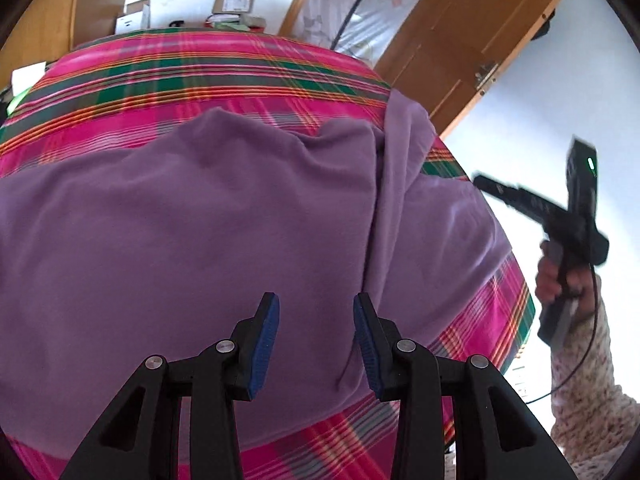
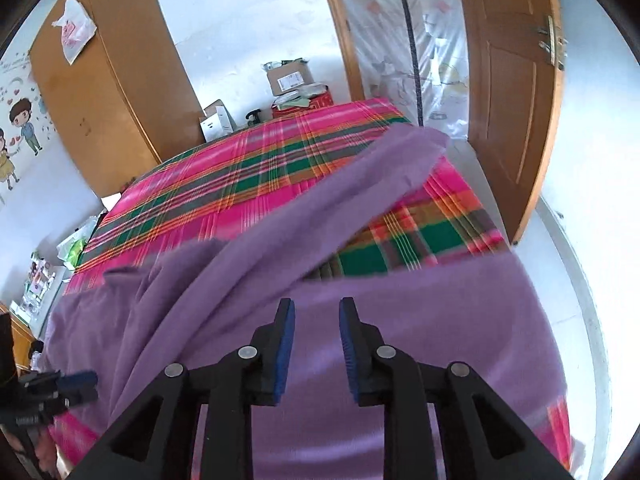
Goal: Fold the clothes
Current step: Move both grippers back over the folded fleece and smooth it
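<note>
Bedroom with white walls, an orange-brown wardrobe [image 2: 112,92] and an open wooden door [image 2: 516,92]; a bed under a pink-and-green plaid sheet [image 2: 224,192] as the work surface. Spread across the near half of that sheet: a purple long-sleeved top [image 1: 208,216], body lying flat and broad.

Left gripper [image 1: 316,344] hanging over the top's body, jaws moderately apart, nothing between the blue pads, cloth visible through the gap. Right gripper [image 2: 317,348] likewise empty, jaws at a narrower gap, poised over the body near the bed's right edge (seen from the left wrist camera it sits off at 3 o'clock, clear of the mattress, gripped by a hand [image 1: 560,276] in a knitted sleeve).

Key relation: one sleeve [image 2: 360,184] running from just ahead of the right claw out toward 1 o'clock, long axis diagonal, cuff close to the far right corner of the bed. Probably the right hand's job to fold that sleeve in, being nearer.

Containers: cardboard boxes [image 2: 290,78] stacked beyond the far end of the bed, contents not discernible.
</note>
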The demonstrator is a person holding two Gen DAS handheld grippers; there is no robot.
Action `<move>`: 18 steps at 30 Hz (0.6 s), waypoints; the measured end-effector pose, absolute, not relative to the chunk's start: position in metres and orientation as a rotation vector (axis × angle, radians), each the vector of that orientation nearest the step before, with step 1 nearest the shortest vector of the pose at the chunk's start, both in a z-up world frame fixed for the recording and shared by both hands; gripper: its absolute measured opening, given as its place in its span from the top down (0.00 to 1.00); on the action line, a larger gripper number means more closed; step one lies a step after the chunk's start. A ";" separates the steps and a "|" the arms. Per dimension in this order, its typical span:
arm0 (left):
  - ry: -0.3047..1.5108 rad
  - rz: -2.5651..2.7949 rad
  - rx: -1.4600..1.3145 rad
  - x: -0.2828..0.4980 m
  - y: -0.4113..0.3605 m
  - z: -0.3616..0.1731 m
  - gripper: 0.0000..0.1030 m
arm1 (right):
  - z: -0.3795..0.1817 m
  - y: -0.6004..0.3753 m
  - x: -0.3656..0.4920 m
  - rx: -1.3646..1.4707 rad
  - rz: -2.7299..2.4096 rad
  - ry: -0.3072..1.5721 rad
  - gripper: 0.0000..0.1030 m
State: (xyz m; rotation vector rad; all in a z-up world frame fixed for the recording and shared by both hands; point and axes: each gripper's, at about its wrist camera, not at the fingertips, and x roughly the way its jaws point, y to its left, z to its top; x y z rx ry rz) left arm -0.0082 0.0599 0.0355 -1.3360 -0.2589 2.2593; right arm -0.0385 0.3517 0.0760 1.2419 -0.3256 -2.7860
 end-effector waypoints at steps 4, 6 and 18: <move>-0.289 2.212 -1.368 -0.019 0.070 0.027 0.61 | 0.079 0.347 -0.079 1.223 -2.786 -0.338 0.77; -0.293 2.194 -1.389 -0.023 0.075 0.023 0.61 | 0.080 0.342 -0.096 1.220 -2.789 -0.347 0.77; -0.252 2.168 -1.360 -0.033 0.086 0.024 0.61 | 0.064 0.325 -0.194 1.353 -2.800 -0.235 0.65</move>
